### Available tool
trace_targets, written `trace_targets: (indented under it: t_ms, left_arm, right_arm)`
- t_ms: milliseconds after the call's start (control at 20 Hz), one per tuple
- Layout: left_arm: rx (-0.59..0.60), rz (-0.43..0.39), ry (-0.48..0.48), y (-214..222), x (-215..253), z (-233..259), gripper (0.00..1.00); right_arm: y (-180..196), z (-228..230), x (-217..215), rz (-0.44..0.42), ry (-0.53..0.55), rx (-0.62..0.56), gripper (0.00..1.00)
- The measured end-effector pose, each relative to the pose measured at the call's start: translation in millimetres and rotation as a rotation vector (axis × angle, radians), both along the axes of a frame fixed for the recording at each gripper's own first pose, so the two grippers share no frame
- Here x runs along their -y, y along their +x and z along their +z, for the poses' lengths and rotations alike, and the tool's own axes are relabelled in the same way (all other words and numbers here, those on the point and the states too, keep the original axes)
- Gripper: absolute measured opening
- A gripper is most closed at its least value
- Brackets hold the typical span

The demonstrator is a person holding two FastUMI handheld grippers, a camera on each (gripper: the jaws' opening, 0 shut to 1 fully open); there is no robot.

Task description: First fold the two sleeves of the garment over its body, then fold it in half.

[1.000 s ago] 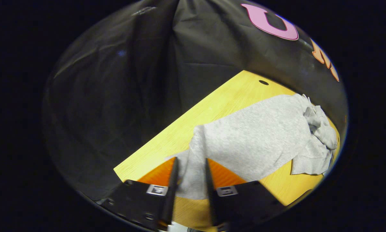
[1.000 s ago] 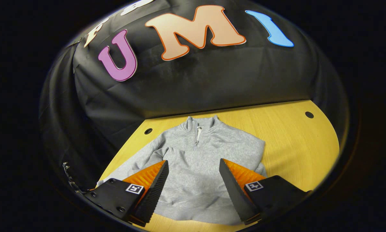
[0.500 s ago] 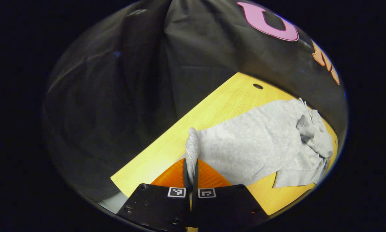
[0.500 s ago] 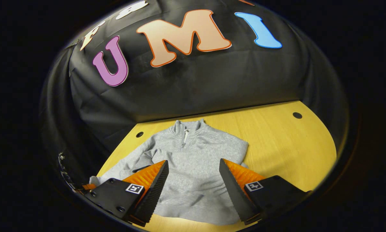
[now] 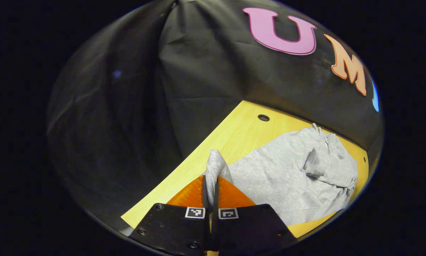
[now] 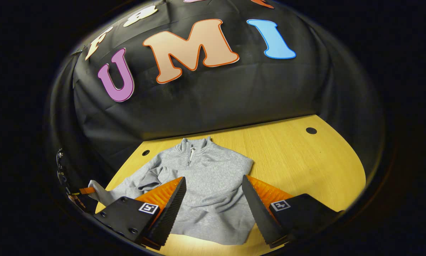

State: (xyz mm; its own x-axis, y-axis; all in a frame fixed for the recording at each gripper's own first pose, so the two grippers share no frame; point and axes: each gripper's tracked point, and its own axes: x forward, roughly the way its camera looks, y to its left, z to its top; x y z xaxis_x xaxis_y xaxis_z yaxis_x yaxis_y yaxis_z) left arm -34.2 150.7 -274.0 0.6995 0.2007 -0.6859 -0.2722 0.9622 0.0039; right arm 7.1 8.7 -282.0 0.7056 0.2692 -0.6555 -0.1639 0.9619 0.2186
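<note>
My left gripper (image 5: pixel 210 192) pinches the sleeve cuff (image 5: pixel 214 167), lifted off the table (image 6: pixel 305 167); my right gripper (image 6: pixel 213 209) hangs spread over the garment (image 6: pixel 205 185). First sleeve fold: next, I carry the cuff across toward the collar (image 6: pixel 193 145).

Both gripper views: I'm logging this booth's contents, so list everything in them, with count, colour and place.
Garment: one, grey zip-neck sweatshirt, flat on the table, collar toward the wall.
Sleeve: one, grey, lifted off the table's near-left edge, pinched by the left gripper.
Table: one, yellow wood, with round holes near its back edge.
Booth wall: one, black cloth, behind the table.
Left gripper: one, shut on the sleeve.
Right gripper: one, open above the garment's lower part.
</note>
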Motion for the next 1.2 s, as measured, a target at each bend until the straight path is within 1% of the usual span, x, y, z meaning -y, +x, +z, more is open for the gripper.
trace_targets:
  t_ms: [150, 400, 450, 500, 550, 600, 650, 750, 800, 850, 900, 1050, 1200]
  left_arm:
    - [0.042, -0.074, 0.018, 25.1, 26.7, 17.0, 0.0]
    - [0.126, -0.168, -0.005, 80.1, 80.4, 47.4, 0.0]
    - [0.148, -0.189, -0.009, 90.5, 92.4, 55.5, 0.02]
    - [0.164, -0.212, -0.01, 100.6, 105.1, 63.0, 0.0]
    - [0.183, -0.239, -0.009, 108.3, 118.5, 70.7, 0.0]
    - [0.197, -0.266, -0.006, 116.6, 132.9, 77.6, 0.0]
    - [0.211, -0.293, -0.002, 124.2, 145.9, 82.2, 0.0]
    - [0.235, -0.332, -0.006, 135.4, 174.1, 93.1, 0.0]
    - [0.263, -0.355, -0.023, 142.7, 190.8, 100.0, 0.0]
    - [0.28, -0.38, -0.034, 146.5, 207.6, 104.9, 0.01]
    - [0.284, -0.405, -0.031, 149.7, 222.9, 107.8, 0.0]
    - [0.286, -0.485, -0.02, 156.1, 264.9, 111.2, 0.0]
    - [0.29, -0.547, -0.033, 162.7, 308.0, 114.6, 0.0]
  right_arm:
    - [-6.9, 2.5, 20.9, -0.012, -0.029, 0.016, 0.98]
    - [-24.1, 5.7, 56.2, -0.058, -0.041, 0.018, 0.98]
    - [-27.6, 6.5, 63.1, -0.069, -0.04, 0.017, 0.98]
    - [-29.9, 7.4, 70.0, -0.083, -0.041, 0.018, 0.98]
    - [-31.8, 8.5, 76.8, -0.095, -0.04, 0.021, 0.94]
    - [-34.8, 9.0, 82.7, -0.106, -0.039, 0.022, 0.98]
    - [-37.6, 9.1, 88.5, -0.116, -0.039, 0.02, 0.98]
    - [-43.1, 10.6, 98.7, -0.135, -0.035, 0.019, 0.98]
    - [-45.3, 11.3, 104.4, -0.146, -0.035, 0.02, 0.94]
    - [-47.5, 12.2, 109.8, -0.156, -0.036, 0.022, 0.94]
    - [-50.2, 13.7, 115.5, -0.164, -0.04, 0.025, 0.98]
    - [-58.8, 15.2, 130.6, -0.186, -0.047, 0.021, 0.98]
    - [-67.6, 16.2, 144.5, -0.205, -0.054, 0.018, 0.98]
